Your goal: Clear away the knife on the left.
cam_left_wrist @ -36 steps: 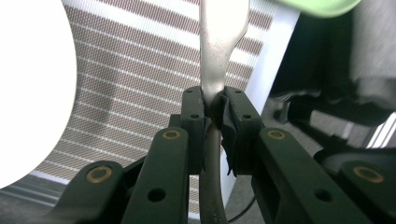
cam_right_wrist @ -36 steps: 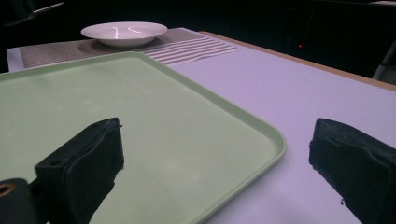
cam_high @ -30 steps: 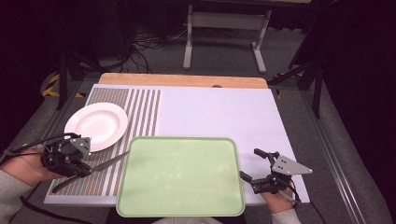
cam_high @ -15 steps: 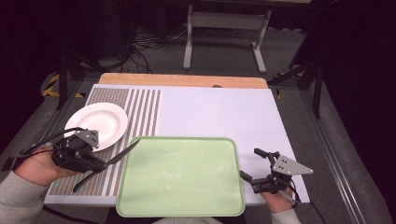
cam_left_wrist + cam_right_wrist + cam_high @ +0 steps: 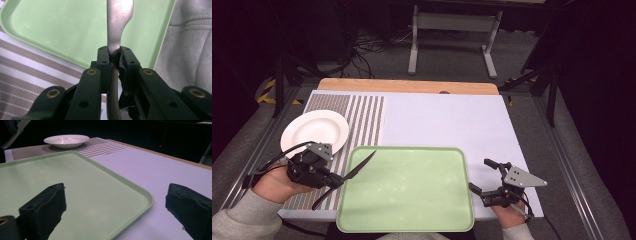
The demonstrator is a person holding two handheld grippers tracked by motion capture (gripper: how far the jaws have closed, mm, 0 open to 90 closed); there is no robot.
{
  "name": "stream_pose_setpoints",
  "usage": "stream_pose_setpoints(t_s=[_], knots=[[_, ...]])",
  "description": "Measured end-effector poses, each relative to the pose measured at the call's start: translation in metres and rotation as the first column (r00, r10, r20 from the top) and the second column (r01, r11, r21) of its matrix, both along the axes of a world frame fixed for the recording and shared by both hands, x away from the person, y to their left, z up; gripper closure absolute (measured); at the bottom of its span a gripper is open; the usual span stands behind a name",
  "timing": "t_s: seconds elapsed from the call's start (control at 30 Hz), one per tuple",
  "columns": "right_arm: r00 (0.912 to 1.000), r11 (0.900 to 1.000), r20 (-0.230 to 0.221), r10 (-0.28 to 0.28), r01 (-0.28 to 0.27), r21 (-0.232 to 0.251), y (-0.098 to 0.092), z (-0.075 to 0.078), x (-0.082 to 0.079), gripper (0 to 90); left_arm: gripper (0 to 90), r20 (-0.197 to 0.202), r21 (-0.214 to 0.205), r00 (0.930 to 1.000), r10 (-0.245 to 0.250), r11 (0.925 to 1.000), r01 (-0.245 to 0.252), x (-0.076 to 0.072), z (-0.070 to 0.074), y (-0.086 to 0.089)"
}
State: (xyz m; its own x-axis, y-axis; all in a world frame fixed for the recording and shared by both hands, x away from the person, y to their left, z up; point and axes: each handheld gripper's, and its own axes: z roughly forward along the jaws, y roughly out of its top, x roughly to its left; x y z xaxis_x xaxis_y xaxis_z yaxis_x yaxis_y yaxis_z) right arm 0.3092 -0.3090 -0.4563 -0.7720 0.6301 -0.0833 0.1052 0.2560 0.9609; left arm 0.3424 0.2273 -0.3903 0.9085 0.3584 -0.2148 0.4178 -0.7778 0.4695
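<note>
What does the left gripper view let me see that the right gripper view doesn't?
The left gripper view shows the left gripper shut on a slim silver metal knife, its blade reaching over the tray, with a grey sleeve beside it. The right gripper view shows the round white ceramic plate on the brown-and-white striped placemat, the bare pale purple table cover, and the right gripper open around the tray's near corner. Both share the pale green plastic tray and the placemat.
</note>
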Motion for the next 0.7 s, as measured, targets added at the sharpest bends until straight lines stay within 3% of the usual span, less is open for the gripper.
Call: stream_pose_setpoints(t_s=[0.1,0.27,0.4,0.7], knots=[[1.0000,1.0000,0.002,-0.004,0.004,0.006,-0.001,0.000,0.000,3.7,79.9,0.001,-0.007,0.9999,0.014,0.9999,-0.014,0.001,-0.003,-0.005],[1.0000,1.0000,0.002,-0.006,0.006,0.007,-0.001,0.000,0.000,3.6,79.8,-0.004,-0.026,1.0000,-0.003,0.9997,0.002,0.001,-0.008,-0.015],[1.0000,1.0000,0.006,-0.007,0.007,-0.002,0.000,0.001,-0.001,3.6,79.8,-0.002,-0.064,1.0000,0.000,0.9980,0.000,0.000,-0.012,-0.021],[1.0000,1.0000,0.004,-0.004,0.004,0.000,-0.001,0.000,0.000,3.6,79.8,0.002,-0.086,0.9999,-0.015,0.9962,0.015,-0.002,-0.020,-0.039]])
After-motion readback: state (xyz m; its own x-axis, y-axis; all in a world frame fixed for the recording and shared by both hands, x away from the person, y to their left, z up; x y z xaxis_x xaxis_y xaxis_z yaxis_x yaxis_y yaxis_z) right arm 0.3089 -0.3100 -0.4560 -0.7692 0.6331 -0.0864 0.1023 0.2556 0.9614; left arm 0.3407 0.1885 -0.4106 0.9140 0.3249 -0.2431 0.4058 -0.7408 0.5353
